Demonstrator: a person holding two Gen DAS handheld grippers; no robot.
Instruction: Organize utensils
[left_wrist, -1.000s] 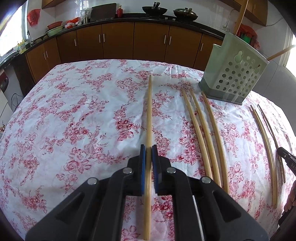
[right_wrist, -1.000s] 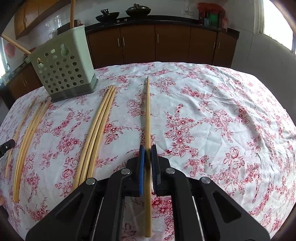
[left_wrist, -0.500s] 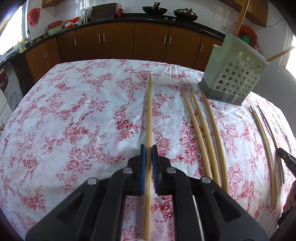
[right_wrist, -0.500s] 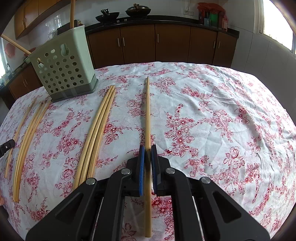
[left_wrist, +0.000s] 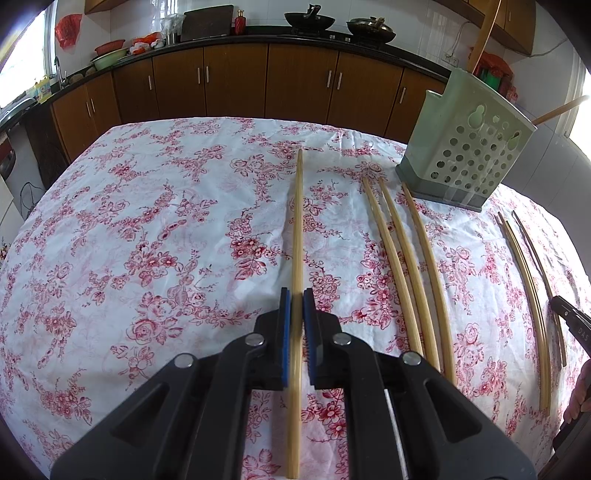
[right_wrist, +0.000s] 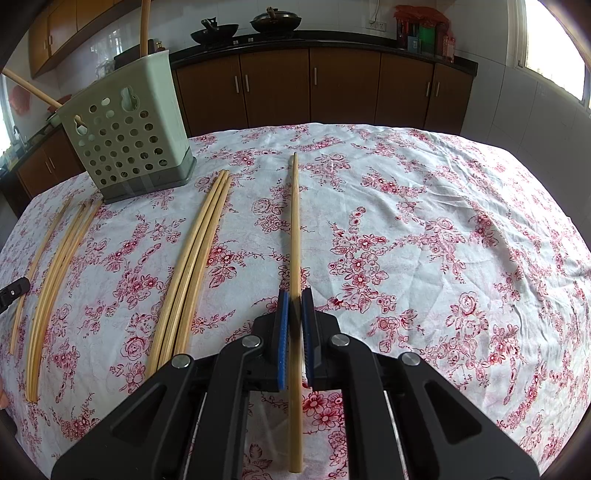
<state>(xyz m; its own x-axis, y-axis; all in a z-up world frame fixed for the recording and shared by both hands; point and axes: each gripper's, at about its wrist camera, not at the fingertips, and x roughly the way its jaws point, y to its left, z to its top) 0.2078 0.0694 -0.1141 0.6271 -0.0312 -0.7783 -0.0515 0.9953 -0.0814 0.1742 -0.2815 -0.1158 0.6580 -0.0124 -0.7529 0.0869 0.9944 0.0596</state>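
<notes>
My left gripper (left_wrist: 296, 295) is shut on a long bamboo chopstick (left_wrist: 297, 221) that lies along the flowered tablecloth. My right gripper (right_wrist: 294, 294) is shut on another bamboo chopstick (right_wrist: 294, 221) in the same way. A pale green perforated utensil holder (left_wrist: 465, 142) stands at the far right in the left wrist view and at the far left in the right wrist view (right_wrist: 127, 129), with two chopsticks standing in it. Three loose chopsticks (left_wrist: 406, 266) lie side by side right of my left gripper; they also show in the right wrist view (right_wrist: 195, 254).
More chopsticks (left_wrist: 524, 280) lie near the table's right edge in the left wrist view, and at the left in the right wrist view (right_wrist: 55, 273). The tip of the other gripper (left_wrist: 572, 321) shows there. Brown kitchen cabinets (left_wrist: 295, 85) stand behind the table.
</notes>
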